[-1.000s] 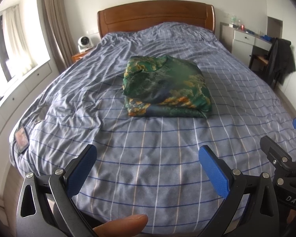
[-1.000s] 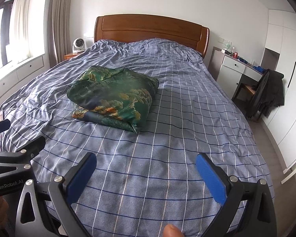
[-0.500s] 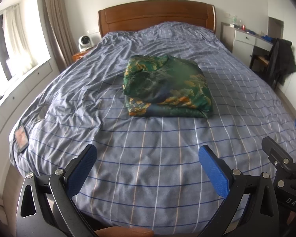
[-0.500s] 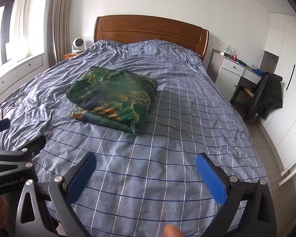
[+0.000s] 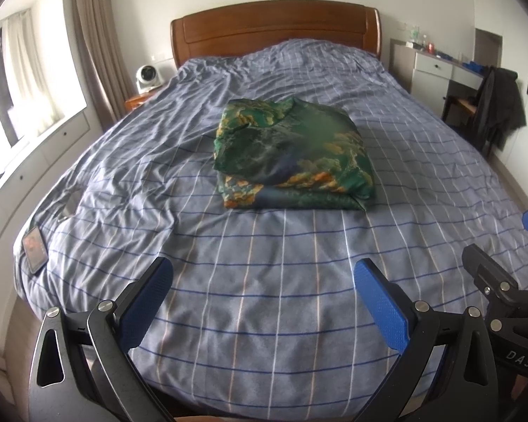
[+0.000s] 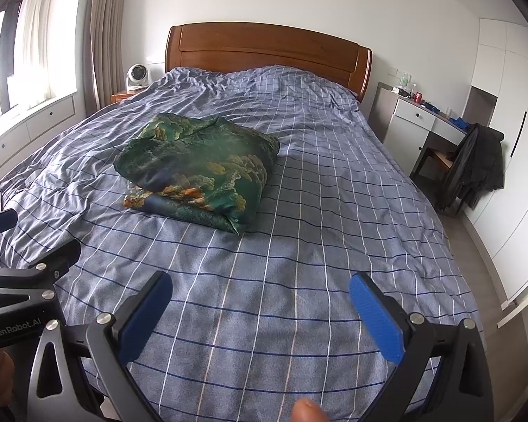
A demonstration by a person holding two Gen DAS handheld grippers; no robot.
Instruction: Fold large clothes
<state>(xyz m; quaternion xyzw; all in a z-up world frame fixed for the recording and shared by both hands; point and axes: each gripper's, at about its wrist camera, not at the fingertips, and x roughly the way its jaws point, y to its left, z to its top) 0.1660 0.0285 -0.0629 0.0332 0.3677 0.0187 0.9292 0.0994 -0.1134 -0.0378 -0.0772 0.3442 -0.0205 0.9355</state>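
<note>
On the middle of the bed [image 5: 264,299] I see the folded garment [image 5: 292,156], a green cloth with orange and dark blue patches. It lies as a thick, roughly square bundle on the blue checked cover, and nothing touches it. From the right wrist camera the same bundle [image 6: 200,168] sits left of the centre, with one pointed corner turned toward me.

I hold the left gripper [image 5: 262,299] above the near end of the bed, well apart from the garment. Its 2 blue pads [image 5: 146,300] stand wide apart, and only the cover shows between them, so it grips nothing. The right gripper [image 6: 260,306] is in the same condition: both pads spread wide, nothing between them, well short of the bundle. Each camera also catches a part of the other gripper at its side edge (black frame and a blue tip). A fingertip [image 6: 308,409] shows at the bottom edge of the right view.

At the left edge of the bed lies a phone [image 5: 34,249], flat on the cover. Behind the bed stands a wooden headboard [image 5: 274,31], and beside it a small white fan [image 5: 148,77] on a nightstand. On the right is a white desk [image 6: 426,123] with a dark jacket [image 6: 482,165] hanging over a chair.
</note>
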